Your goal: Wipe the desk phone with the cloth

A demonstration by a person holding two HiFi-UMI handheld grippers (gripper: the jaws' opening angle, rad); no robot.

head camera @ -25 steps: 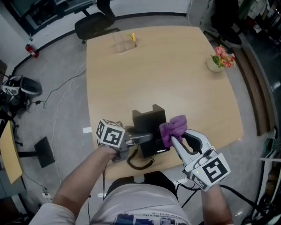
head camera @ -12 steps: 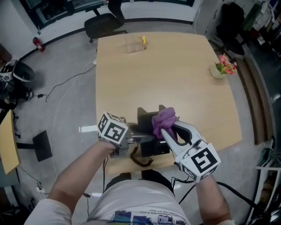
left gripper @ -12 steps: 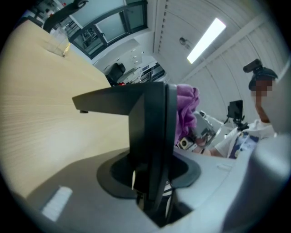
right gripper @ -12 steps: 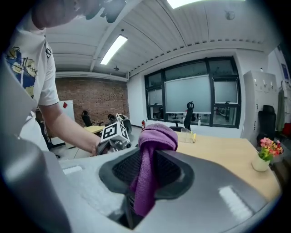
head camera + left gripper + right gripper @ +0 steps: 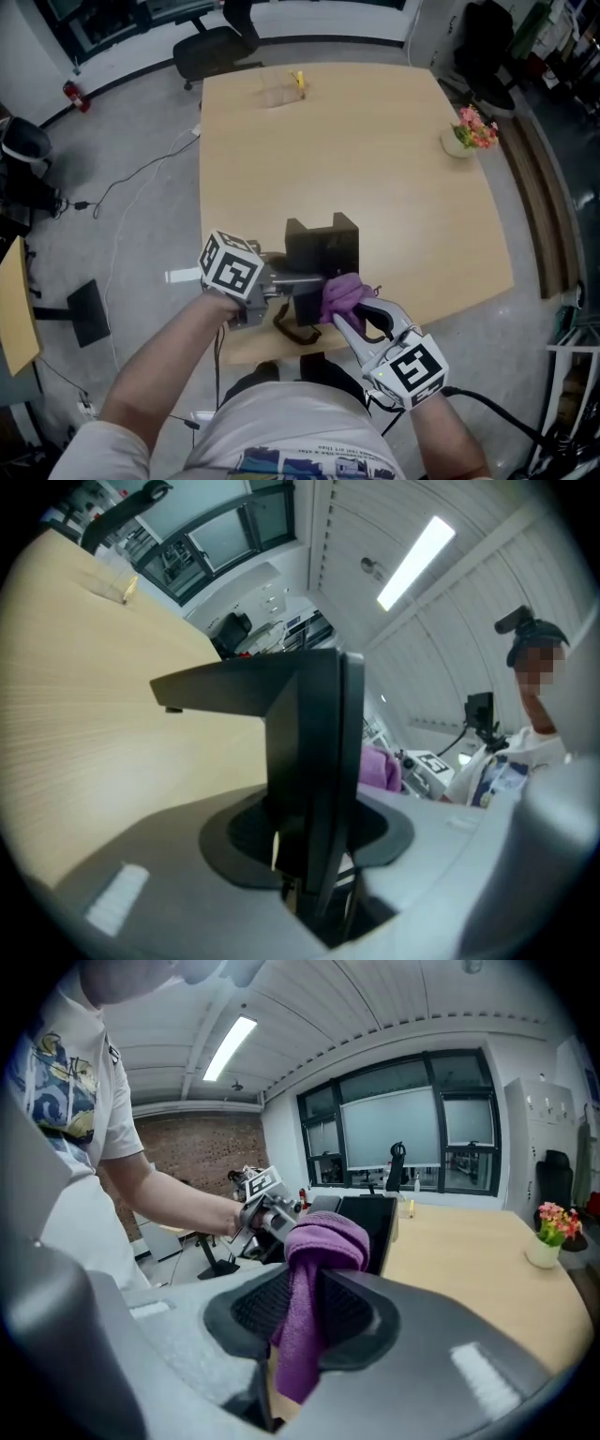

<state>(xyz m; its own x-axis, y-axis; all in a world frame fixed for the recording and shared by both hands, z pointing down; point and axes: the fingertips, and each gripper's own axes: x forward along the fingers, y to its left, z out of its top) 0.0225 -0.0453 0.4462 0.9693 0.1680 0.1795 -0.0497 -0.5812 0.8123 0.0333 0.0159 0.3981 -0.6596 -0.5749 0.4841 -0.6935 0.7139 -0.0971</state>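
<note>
- Gripping the desk phone point(image 5: 302, 726) by a thin black edge that stands upright between its jaws, the left gripper point(image 5: 314, 841) is clamped firmly on it.
- In the head view the left gripper point(image 5: 309, 280) reaches in from the left, its marker cube just left of the desk phone point(image 5: 323, 247), with the person's bare forearm point(image 5: 164, 370) behind it.
- The right gripper point(image 5: 302, 1327) has its jaws closed on a purple cloth point(image 5: 314, 1274), which is bunched into a rounded wad above the jaws, with a tail hanging below them.
- Seen from the head, the right gripper point(image 5: 341, 317) comes in from the near right, and the cloth point(image 5: 342, 296) sits at the phone's near right corner; whether it presses on the phone cannot be told.
- The left gripper view shows a strip of the cloth point(image 5: 379, 767) just right of the held edge.
- The phone sits near the near edge of a light wooden table point(image 5: 394, 187), left of its middle, and a dark cord loop point(image 5: 295, 333) lies beside its near side.
- A small pot of pink flowers point(image 5: 466, 131) stands at the table's far right edge, well apart from the phone.
- A small yellow item point(image 5: 298, 80) lies at the far edge.
- A black office chair point(image 5: 211, 42) stands on the grey floor beyond the table's far left corner, and cables point(image 5: 141, 178) trail over the floor to the left.
</note>
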